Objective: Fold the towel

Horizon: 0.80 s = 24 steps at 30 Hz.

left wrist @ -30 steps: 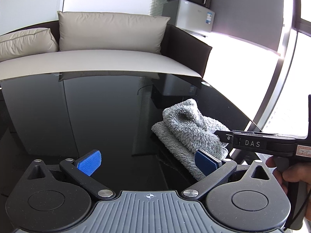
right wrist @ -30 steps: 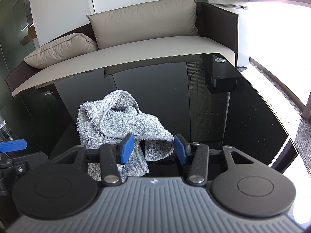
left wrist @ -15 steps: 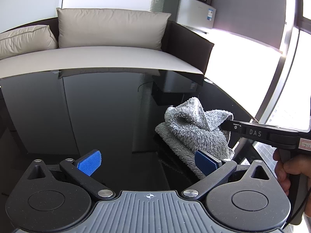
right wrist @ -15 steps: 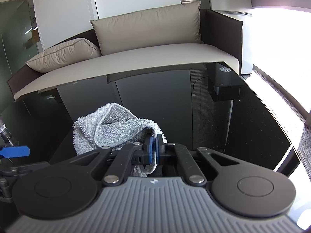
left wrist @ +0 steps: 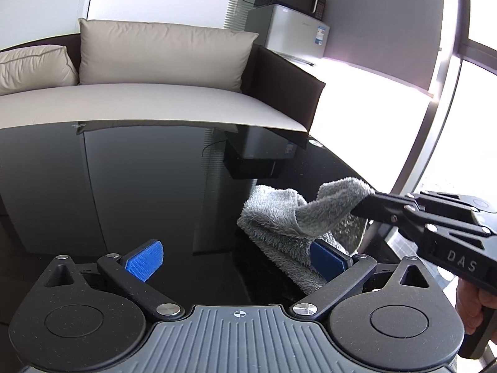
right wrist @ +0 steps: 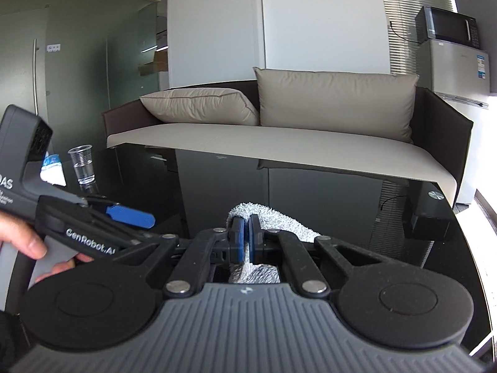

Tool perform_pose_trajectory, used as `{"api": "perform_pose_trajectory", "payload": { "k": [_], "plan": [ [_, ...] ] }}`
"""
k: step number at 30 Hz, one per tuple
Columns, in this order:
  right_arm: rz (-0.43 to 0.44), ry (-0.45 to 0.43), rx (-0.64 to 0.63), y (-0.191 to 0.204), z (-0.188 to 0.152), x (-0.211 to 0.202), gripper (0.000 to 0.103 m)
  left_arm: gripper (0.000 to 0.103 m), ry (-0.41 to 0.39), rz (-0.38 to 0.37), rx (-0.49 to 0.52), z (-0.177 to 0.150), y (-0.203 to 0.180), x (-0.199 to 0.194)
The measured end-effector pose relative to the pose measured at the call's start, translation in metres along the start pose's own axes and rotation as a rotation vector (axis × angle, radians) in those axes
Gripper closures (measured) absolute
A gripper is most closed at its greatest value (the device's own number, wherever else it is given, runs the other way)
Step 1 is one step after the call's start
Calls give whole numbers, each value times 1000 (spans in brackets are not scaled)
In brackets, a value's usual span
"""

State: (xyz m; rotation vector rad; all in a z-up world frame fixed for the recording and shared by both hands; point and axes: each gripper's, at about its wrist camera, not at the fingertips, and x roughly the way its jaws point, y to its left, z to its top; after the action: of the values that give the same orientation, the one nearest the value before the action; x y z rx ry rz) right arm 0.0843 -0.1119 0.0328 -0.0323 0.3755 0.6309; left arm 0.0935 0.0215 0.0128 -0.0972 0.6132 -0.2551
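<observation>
Here, the right gripper is clamped on one corner of the grey towel, raised off the black counter.
Carry the pinched corner up and clear so the bunched layers below and ahead of the left gripper can open out; avoid dragging the heap toward the nearby counter edge. The left gripper stands wide open and empty, its right pad just beside the towel, well placed to take a second corner.

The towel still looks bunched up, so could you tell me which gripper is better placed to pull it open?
Right. The right gripper is shut on the towel corner; the left gripper is open and holds nothing.
</observation>
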Motion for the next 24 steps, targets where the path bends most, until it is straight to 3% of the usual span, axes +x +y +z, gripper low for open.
{"api": "perform_pose_trajectory", "payload": {
  "k": [9, 14, 24],
  "plan": [
    [-16, 99, -20, 8, -25, -23, 100, 3, -16, -49, -25, 10, 0, 7],
    [-25, 146, -48, 21, -33, -21, 100, 3, -29, -50, 14, 27, -12, 21],
    [-37, 160, -24, 17, -37, -24, 100, 5, 56, 5, 147, 43, -41, 76]
  ]
}}
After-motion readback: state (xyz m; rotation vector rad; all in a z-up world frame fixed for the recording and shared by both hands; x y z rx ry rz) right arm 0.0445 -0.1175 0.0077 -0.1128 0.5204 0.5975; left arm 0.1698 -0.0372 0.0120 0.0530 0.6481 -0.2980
